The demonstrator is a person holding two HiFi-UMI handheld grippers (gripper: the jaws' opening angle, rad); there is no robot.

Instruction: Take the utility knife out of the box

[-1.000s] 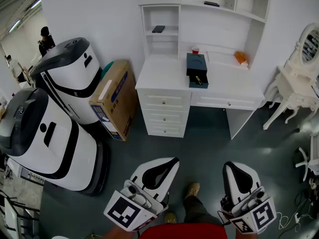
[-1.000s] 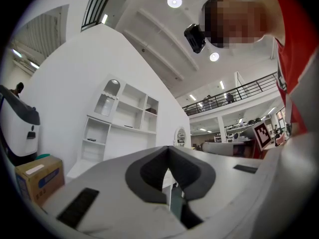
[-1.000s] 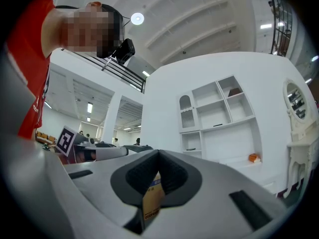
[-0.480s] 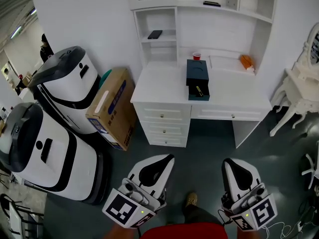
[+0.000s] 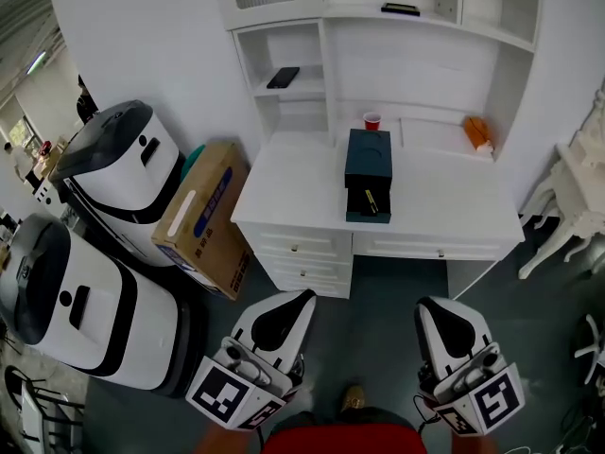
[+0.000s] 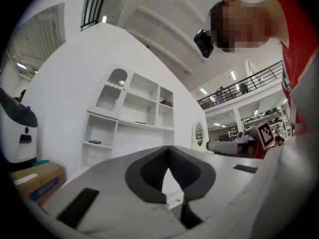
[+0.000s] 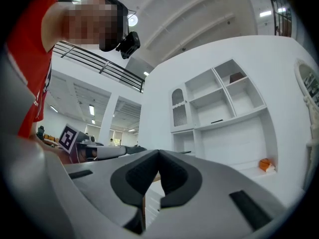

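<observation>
A dark teal box (image 5: 367, 159) stands on the white desk (image 5: 284, 192), in the head view. Its front drawer is pulled out, and a yellow and black utility knife (image 5: 370, 201) lies in it. Both grippers hang low over the floor, well short of the desk. My left gripper (image 5: 304, 297) has its jaws together with nothing between them, as the left gripper view also shows (image 6: 168, 148). My right gripper (image 5: 427, 305) is likewise shut and empty (image 7: 158, 152). The box and knife do not show in either gripper view.
A red cup (image 5: 371, 120) and an orange object (image 5: 477, 132) sit at the desk's back. A cardboard box (image 5: 199, 216) leans left of the drawers, beside two large white machines (image 5: 113, 168). A white ornate table (image 5: 577, 211) stands at the right.
The person has walked forward: the desk and box sit closer and larger in the head view. Both grippers travelled with them, staying shut.
</observation>
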